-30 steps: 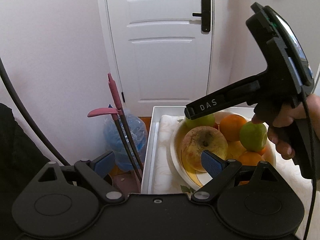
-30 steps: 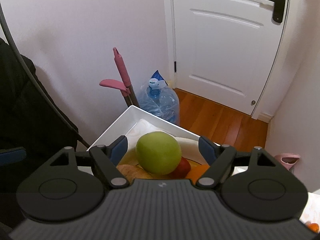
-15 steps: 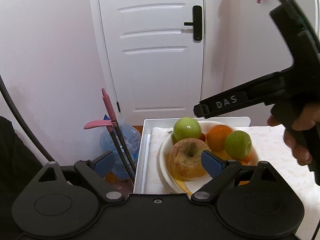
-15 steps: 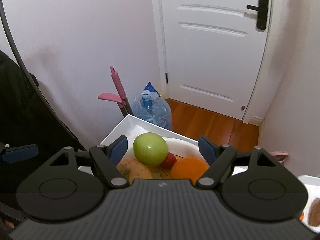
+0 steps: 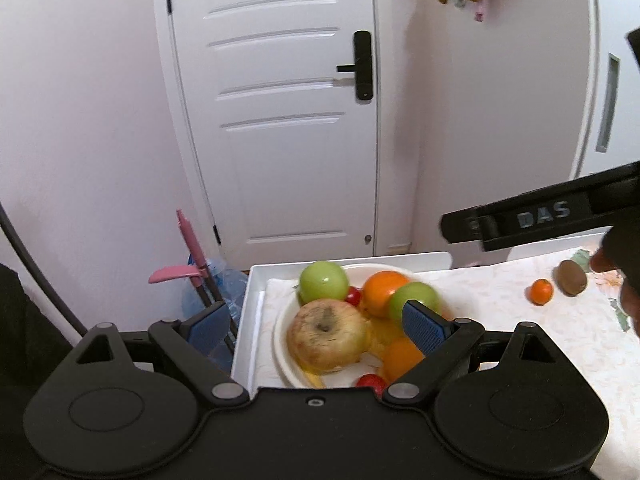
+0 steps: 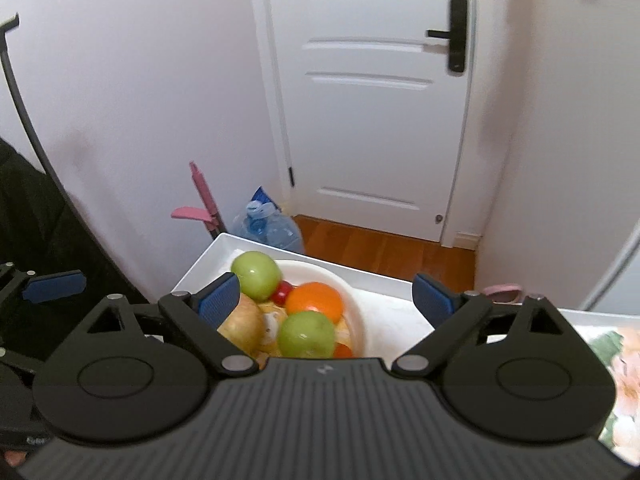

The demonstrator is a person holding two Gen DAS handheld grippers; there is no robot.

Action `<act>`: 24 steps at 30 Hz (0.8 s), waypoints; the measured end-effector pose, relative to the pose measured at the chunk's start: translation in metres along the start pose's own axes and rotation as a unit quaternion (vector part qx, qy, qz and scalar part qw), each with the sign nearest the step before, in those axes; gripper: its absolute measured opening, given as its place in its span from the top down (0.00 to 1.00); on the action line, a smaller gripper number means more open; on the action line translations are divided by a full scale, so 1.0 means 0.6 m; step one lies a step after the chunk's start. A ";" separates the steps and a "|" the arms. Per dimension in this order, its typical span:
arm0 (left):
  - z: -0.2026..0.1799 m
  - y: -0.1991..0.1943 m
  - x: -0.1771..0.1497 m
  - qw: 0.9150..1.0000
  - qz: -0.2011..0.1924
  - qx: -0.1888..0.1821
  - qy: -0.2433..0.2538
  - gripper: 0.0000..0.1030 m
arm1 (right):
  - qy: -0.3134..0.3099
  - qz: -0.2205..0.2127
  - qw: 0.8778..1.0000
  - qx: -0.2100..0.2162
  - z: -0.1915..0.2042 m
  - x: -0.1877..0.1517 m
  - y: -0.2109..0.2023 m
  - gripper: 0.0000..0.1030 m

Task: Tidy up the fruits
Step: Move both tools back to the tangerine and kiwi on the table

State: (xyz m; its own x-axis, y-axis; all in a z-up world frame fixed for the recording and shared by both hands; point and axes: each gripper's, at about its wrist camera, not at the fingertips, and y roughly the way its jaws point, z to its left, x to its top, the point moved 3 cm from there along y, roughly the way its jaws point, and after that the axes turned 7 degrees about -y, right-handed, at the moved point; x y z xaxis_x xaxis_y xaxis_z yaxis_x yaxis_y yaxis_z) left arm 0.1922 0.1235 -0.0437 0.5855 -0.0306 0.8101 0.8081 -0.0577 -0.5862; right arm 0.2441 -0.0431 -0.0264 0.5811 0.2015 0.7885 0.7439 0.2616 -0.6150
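My right tongs (image 6: 326, 294), a second ago framing a green apple (image 6: 256, 275), are opening empty above the bowl (image 6: 356, 320) of fruit at lower centre; my left tongs (image 5: 316, 324) gape, empty.

In the left wrist view the right claw (image 5: 460, 226) is cut off by the right edge, so only one arm of it shows, and the hand (image 5: 626, 280) holding it is mostly out of frame. The left claw's body hides the near rim of the white bowl (image 5: 280, 344) and part of a small red fruit (image 5: 370, 381). In the right wrist view the flowered cloth (image 6: 624, 360) on the tabletop is blurred and cropped.
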 end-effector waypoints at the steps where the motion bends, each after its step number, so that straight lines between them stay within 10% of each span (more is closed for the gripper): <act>1: -0.008 -0.004 0.001 1.000 -0.001 -0.001 0.002 0.07 | 0.005 -0.003 1.000 -0.001 -0.010 -0.003 -0.014 0.00; 24: -0.300 -0.035 -0.005 1.000 -0.003 -0.001 -0.011 0.07 | 0.027 -0.011 0.999 -0.030 -0.328 -0.124 -0.183 0.00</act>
State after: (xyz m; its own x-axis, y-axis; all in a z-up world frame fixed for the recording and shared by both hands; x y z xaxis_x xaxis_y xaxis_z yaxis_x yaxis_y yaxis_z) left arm 0.1621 -0.0551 -0.0323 0.5823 -0.0087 0.8129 0.8112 -0.0598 -0.5817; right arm 0.1840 -0.2729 -0.0178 0.5808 0.1451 0.8010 0.7738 0.2070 -0.5986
